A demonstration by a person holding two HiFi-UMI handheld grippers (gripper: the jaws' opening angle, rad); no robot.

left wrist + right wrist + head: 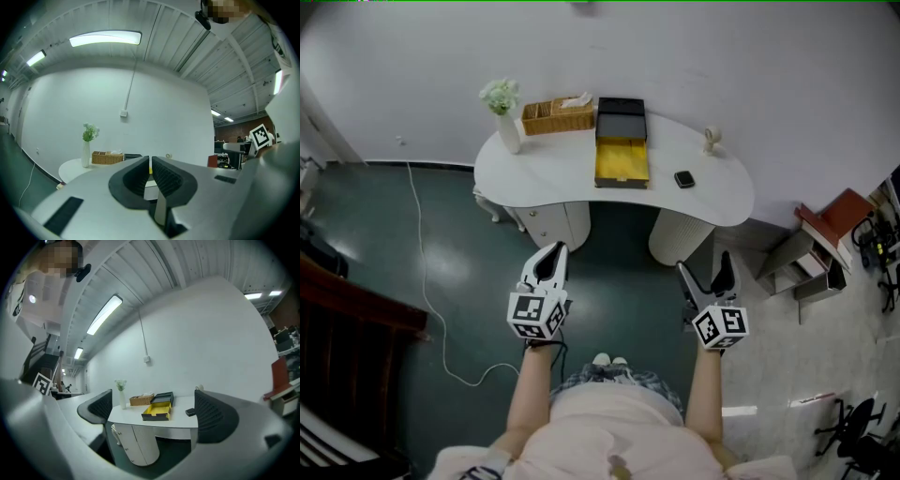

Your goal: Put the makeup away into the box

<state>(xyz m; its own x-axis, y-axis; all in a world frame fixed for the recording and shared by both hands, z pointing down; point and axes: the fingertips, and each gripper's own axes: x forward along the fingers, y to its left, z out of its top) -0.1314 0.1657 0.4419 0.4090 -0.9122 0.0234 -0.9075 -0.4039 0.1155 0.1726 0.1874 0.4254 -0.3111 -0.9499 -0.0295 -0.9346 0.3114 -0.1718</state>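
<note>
The makeup, a small dark case (684,179), sits on the white table (722,202) just right of the box (622,161). It's too small to tell what kind of makeup it is. The box lies open, yellow inside, with its black lid (621,114) at its far end. Left of the lid are a wicker basket (557,116) and a vase (508,131) of pale flowers. A little pale object (711,139) near the table's far right edge is too small to make out.

You're standing well back from the table, both forearms stretched out level over the green floor (441,244). Your left claw (551,255) is pressed together with nothing in it. Your right claw (703,264) is spread wide and empty, and its view frames the box and case between its jaws.
</note>
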